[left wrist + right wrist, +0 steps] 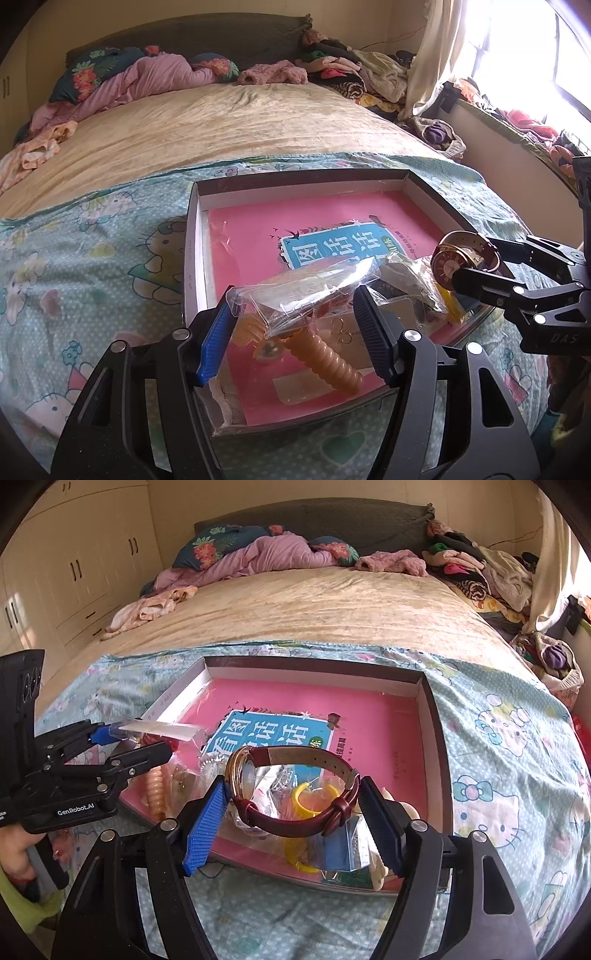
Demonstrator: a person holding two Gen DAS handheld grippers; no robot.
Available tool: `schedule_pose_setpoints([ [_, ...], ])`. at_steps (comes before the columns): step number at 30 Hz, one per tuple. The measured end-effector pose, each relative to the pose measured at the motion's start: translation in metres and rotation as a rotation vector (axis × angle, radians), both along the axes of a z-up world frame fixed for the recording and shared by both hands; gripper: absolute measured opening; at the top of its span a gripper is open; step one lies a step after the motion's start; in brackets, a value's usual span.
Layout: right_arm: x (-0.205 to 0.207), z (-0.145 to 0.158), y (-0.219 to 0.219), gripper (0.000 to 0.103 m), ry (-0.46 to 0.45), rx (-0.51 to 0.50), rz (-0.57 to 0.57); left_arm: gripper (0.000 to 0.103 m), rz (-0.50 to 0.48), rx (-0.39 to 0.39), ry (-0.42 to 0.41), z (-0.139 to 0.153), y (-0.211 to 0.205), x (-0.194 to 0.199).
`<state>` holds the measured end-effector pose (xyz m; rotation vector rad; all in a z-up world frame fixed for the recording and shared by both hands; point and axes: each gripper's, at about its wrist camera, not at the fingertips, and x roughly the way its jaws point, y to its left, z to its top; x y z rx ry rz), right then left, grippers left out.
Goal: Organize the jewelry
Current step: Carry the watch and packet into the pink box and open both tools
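A shallow box (pixel 192 236) (pixel 437 716) lined with a pink book lies on the bed. My left gripper (pixel 295 306) (pixel 147 738) is shut on a clear plastic bag (pixel 310 286) (pixel 162 729) and holds it above the box's near left part. My right gripper (pixel 295 805) (pixel 469 258) is shut on a wristwatch (pixel 288 790) (pixel 458 258) with a gold case and dark red leather strap, held above the box's near right. Under them lie an orange spiral hair tie (pixel 325 360) (pixel 157 794), yellow hoops (pixel 306 799) and small bagged items.
The box rests on a Hello Kitty sheet (pixel 92 266) (pixel 509 760) over a beige bedspread (pixel 221 122). Pink bedding and piled clothes (pixel 351 70) lie at the bed's far end. A window ledge with clothes (pixel 517 122) is right. Wardrobes (pixel 74 568) stand left.
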<state>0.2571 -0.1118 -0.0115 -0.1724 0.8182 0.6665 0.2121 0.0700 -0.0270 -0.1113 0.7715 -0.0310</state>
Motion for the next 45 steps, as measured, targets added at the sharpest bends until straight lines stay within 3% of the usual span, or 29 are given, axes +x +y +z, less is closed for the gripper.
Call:
schedule_pose_setpoints([
  [16, 0.001, -0.007, 0.002, 0.074, 0.009, -0.004, -0.010, 0.056, -0.003, 0.002, 0.004, -0.001, -0.001, 0.001],
  [27, -0.008, 0.004, -0.017, 0.092, 0.028, 0.082, -0.056, 0.056, -0.006, 0.007, 0.008, -0.001, -0.004, 0.000],
  [32, -0.013, 0.007, -0.029, 0.094, 0.039, 0.112, -0.086, 0.056, -0.007, 0.009, 0.011, -0.002, -0.005, 0.000],
  [45, -0.018, 0.008, -0.044, 0.096, 0.048, 0.127, -0.124, 0.079, -0.009, 0.030, 0.012, 0.007, -0.015, -0.005],
])
